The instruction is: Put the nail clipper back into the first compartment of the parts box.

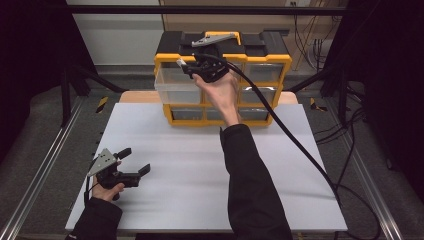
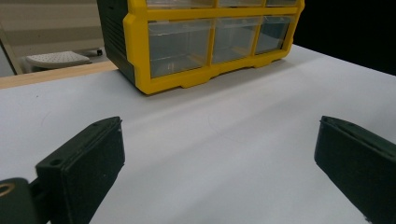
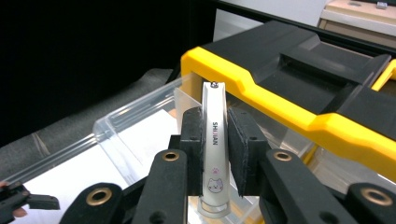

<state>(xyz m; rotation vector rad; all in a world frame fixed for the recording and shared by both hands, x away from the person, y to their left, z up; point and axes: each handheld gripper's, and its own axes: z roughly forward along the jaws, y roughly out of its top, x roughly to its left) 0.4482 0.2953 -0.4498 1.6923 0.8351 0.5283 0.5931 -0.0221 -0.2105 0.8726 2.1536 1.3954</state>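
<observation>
Right claw [image 3: 215, 154] clenched on a white nail clipper [image 3: 214, 154], pinched upright between its pads, over the pulled-out clear drawer [image 1: 176, 86] of the yellow organizer [image 1: 222, 80]. Left claw [image 1: 134, 161] released, low over the desk [image 1: 200, 170].

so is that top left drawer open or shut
Open: the clear drawer sticks out from the yellow organizer, under the right gripper holding the nail clipper.

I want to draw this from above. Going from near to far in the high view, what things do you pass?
Left tongs open above the white table board → yellow-and-black plastic drawer cabinet → dark wall rail at the back.
</observation>
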